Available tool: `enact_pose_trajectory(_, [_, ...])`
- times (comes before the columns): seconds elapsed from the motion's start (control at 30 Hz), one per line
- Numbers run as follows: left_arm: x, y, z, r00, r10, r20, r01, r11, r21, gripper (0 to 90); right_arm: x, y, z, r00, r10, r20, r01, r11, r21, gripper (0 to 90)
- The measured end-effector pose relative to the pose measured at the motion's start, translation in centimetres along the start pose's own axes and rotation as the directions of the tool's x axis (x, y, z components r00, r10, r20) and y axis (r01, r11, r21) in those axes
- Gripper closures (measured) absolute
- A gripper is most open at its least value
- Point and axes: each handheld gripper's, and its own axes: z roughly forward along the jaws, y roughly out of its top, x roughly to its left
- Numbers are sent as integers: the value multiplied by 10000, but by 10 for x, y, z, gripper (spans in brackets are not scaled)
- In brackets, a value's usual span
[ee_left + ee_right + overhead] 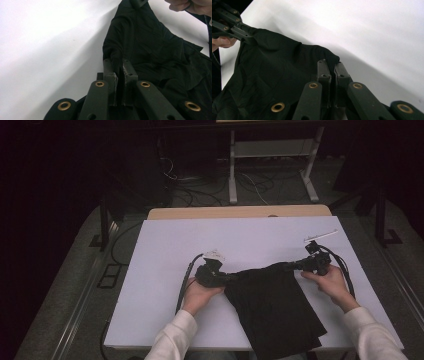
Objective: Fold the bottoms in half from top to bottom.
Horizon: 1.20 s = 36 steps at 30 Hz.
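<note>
Black cloth (272, 300) hangs stretched over the white table (160, 250), left gripper (226, 277) and right gripper (289, 267) each clamped on a corner.

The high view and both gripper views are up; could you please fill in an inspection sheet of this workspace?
Surface: white rectangular board on a wooden table top.
Job's things: black cloth garment, far edge lifted at two corners.
Clutter: small white strip near the far right corner.
Grippers: left hand-held gripper and right hand-held gripper both shut on the cloth.
Cables: black cable trails from the left one; more on the floor.
Surroundings: dark room, white frame legs behind.
</note>
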Motion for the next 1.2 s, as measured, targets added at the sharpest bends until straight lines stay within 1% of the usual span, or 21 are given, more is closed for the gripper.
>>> enact_pose_trajectory(0.03, [1, 1, -3, 10000, -56, -50, 55, 10000, -49, 837, 0, 0, 0, 10000, 0, 0, 0, 10000, 0, 849])
enact_pose_trajectory(0.07, [4, 3, -6, 9999, -33, -121, 32, 10000, -61, 837, 1, 4, 3, 9998, 164, -72, -165, 9998, -128, 849])
enact_pose_trajectory(0.1, [4, 3, -6, 9999, -33, -121, 32, 10000, -61, 837, 2, 5, 4, 9998, 185, -65, -186, 9997, -153, 849])
enact_pose_trajectory(0.13, [7, 4, -10, 9998, -60, -169, 57, 9998, -164, 837, 2, 7, 6, 9998, 200, -50, -200, 9997, -154, 849])
enact_pose_trajectory(0.2, [9, 5, -12, 9997, -54, -220, 51, 9999, -139, 837, 3, 10, 9, 9996, 268, -122, -271, 9993, -258, 849])
enact_pose_trajectory(0.23, [13, 6, -16, 9995, -69, -294, 64, 9998, -161, 837, 4, 12, 10, 9993, 321, -176, -326, 9990, -313, 849])
enact_pose_trajectory(0.33, [20, 8, -22, 9994, -69, -333, 63, 9999, -161, 837, 5, 16, 14, 9993, 312, -222, -323, 9982, -502, 849])
enact_pose_trajectory(0.43, [27, 11, -27, 9998, -46, -216, 44, 9999, -115, 837, 8, 21, 19, 9997, 177, -192, -187, 9983, -548, 849])
enact_pose_trajectory(0.5, [31, 14, -30, 9996, 57, -262, -56, 10000, 37, 836, 9, 24, 21, 9996, 190, -205, -202, 9981, -586, 849])
enact_pose_trajectory(0.67, [39, 21, -39, 9992, 171, -369, -167, 9998, 98, 836, 12, 31, 28, 9993, 248, -281, -271, 9963, -814, 849])
enact_pose_trajectory(0.73, [41, 23, -40, 9990, 183, -414, -180, 9998, 71, 836, 12, 31, 29, 9992, 288, -285, -310, 9961, -824, 848])
enact_pose_trajectory(0.77, [44, 25, -42, 9977, 382, -563, -380, 9993, 54, 836, 12, 33, 32, 9992, 302, -260, -323, 9961, -819, 847])
enact_pose_trajectory(0.8, [45, 25, -43, 9969, 469, -625, -467, 9989, 42, 835, 12, 34, 33, 9991, 331, -249, -349, 9963, -783, 847])
enact_pose_trajectory(0.83, [45, 25, -43, 9969, 469, -625, -467, 9989, 42, 835, 11, 35, 34, 9992, 315, -257, -334, 9963, -794, 847])
enact_pose_trajectory(0.87, [50, 28, -44, 9968, 454, -661, -453, 9990, 27, 835, 11, 36, 35, 9991, 354, -222, -371, 9961, -803, 847])
enact_pose_trajectory(0.9, [52, 29, -43, 9968, 430, -681, -429, 9991, 23, 835, 11, 37, 36, 9991, 376, -195, -390, 9959, -818, 847])
enact_pose_trajectory(0.97, [57, 32, -43, 9956, 567, -746, -560, 9984, 111, 835, 11, 40, 38, 9990, 430, -128, -440, 9951, -888, 847])
enact_pose_trajectory(1.07, [64, 37, -44, 9939, 661, -888, -653, 9978, 114, 835, 11, 44, 41, 9983, 577, -72, -581, 9935, -978, 847])
enact_pose_trajectory(1.13, [69, 38, -44, 9940, 639, -882, -642, 9979, -1, 835, 11, 47, 42, 9973, 729, -43, -730, 9916, -1070, 847])
enact_pose_trajectory(1.17, [69, 38, -44, 9940, 639, -882, -642, 9979, -1, 835, 10, 48, 43, 9965, 839, -7, -835, 9909, -1059, 846])
enact_pose_trajectory(1.2, [75, 40, -44, 9942, 628, -873, -632, 9980, -21, 835, 10, 50, 44, 9961, 882, 64, -870, 9903, -1084, 847])
